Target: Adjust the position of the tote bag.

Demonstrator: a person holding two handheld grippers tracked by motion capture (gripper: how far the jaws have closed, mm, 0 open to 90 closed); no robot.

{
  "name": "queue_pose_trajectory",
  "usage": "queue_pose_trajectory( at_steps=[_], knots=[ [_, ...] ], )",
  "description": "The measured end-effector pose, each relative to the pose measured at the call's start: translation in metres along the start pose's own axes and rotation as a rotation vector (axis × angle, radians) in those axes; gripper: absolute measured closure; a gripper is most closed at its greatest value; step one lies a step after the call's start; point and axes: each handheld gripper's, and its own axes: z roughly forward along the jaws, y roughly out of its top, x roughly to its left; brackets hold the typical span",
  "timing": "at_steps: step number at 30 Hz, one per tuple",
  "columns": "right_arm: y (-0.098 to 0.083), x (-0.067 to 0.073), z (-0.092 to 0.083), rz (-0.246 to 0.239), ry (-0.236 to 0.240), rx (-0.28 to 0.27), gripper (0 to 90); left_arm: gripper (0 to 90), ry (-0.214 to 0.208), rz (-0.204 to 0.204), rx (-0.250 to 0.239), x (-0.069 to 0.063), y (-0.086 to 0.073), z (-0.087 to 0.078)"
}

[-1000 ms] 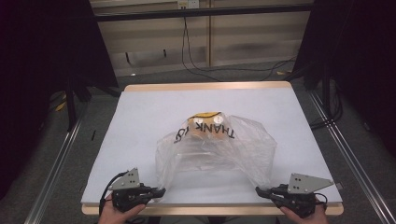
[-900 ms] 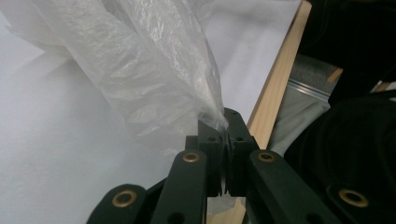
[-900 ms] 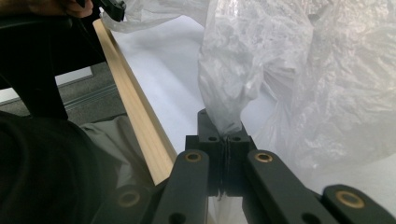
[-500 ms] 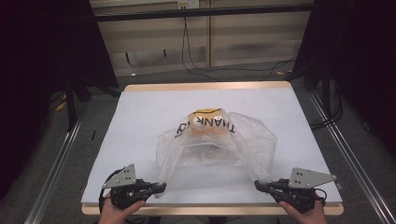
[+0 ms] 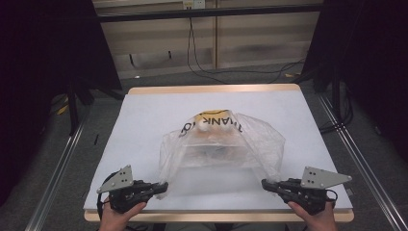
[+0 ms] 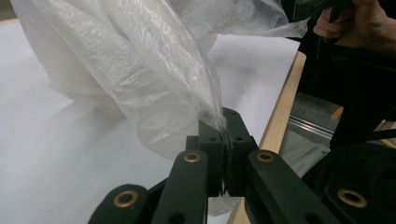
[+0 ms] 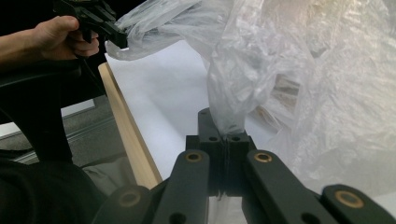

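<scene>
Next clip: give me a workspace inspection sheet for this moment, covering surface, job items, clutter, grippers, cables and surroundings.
Surface: white table top with a wooden edge, bare around the bag.
Job's things: clear plastic bag printed THANK YOU, spread wide at the near half of the table; something pale lies inside, too blurred to identify.
Clutter: nothing seen.
Grippers: left gripper shut on the bag's near left corner; right gripper shut on the near right corner; both low at the near edge.
Cables: black cables trail on the floor beyond the table.
Surroundings: dark curtains on both sides, metal rails along the table.
</scene>
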Motion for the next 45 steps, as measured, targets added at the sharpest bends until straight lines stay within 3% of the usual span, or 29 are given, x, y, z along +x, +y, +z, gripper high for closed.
queue_pose_trajectory(
  at_steps=[6,14,22,24,31,39,45],
  knots=[
    [0.011,-0.004,0.000,-0.018,-0.005,-0.002,89.2,88.7,0.012,0.004,-0.023,0.002,0.008,-0.002],
    [0.032,-0.012,-0.002,-0.048,-0.027,-0.059,89.2,88.6,0.049,0.025,-0.059,0.008,0.023,-0.013],
    [0.053,-0.020,-0.003,-0.069,-0.033,-0.109,89.2,88.8,0.058,0.050,-0.096,0.011,0.039,-0.015],
    [0.058,-0.022,-0.002,-0.075,-0.014,-0.099,89.2,88.8,0.057,0.054,-0.106,0.012,0.044,-0.015],
    [0.065,-0.026,-0.001,-0.079,-0.018,-0.114,89.2,88.7,0.050,0.073,-0.137,0.011,0.058,-0.012],
    [0.078,-0.029,-0.008,-0.099,-0.042,-0.143,89.2,88.3,0.075,0.105,-0.157,0.014,0.078,-0.016],
    [0.089,-0.038,-0.014,-0.086,-0.067,-0.181,89.2,88.7,0.075,0.101,-0.193,0.023,0.094,-0.017]
  ],
)
